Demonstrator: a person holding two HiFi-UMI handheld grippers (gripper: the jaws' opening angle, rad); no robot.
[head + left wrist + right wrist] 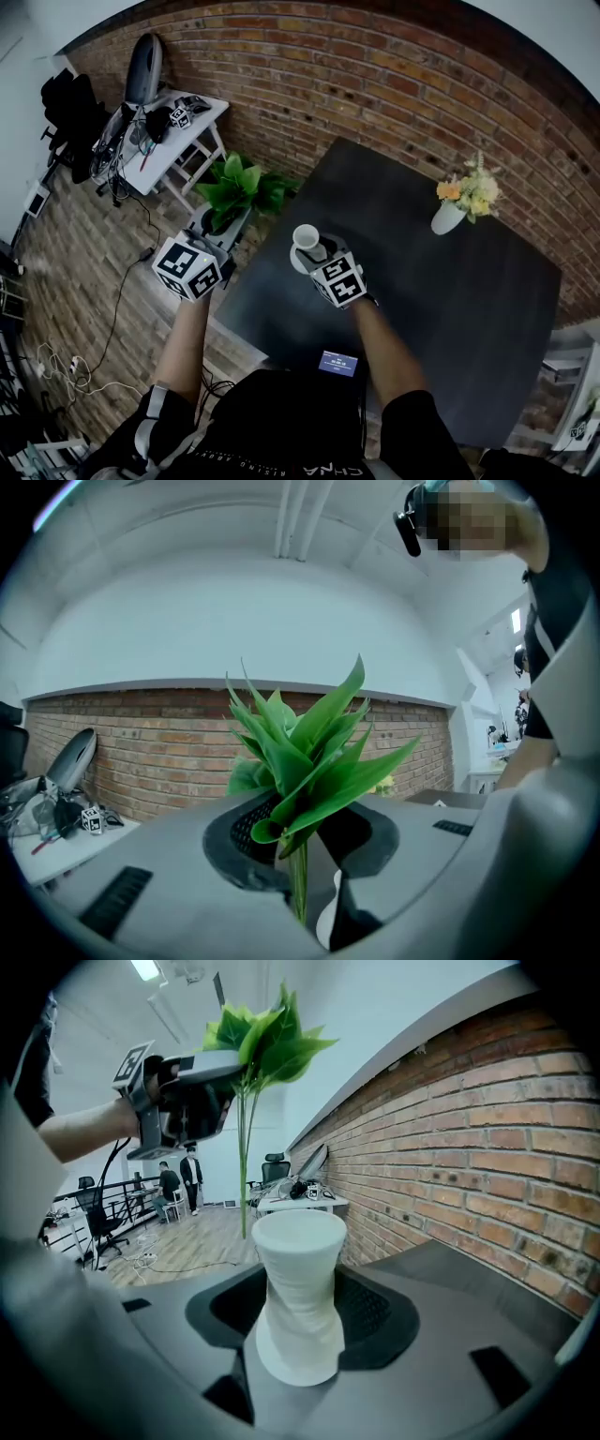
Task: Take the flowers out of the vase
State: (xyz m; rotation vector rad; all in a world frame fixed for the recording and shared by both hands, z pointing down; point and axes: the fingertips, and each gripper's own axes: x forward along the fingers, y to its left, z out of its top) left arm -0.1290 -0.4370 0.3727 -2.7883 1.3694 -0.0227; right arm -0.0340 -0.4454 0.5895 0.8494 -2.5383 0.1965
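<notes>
The left gripper [305,834] has its jaws nearly closed, pinching the thin stem of the green bunch [302,747], whose leaves fan out just past the jaw tips. The right gripper [295,1321] stands wide, its jaws clamped on the waist of the white vase [298,1269], which sits upright between them and looks empty. The stem hangs off to that gripper's left, clear of the rim, so the removal looks done. A second vase [448,218] of yellow flowers stands far beyond the right gripper on the table [422,319], untouched.

Office-like lab, brick wall [375,84], cluttered equipment desk [208,112], floor cables [58,364]
</notes>
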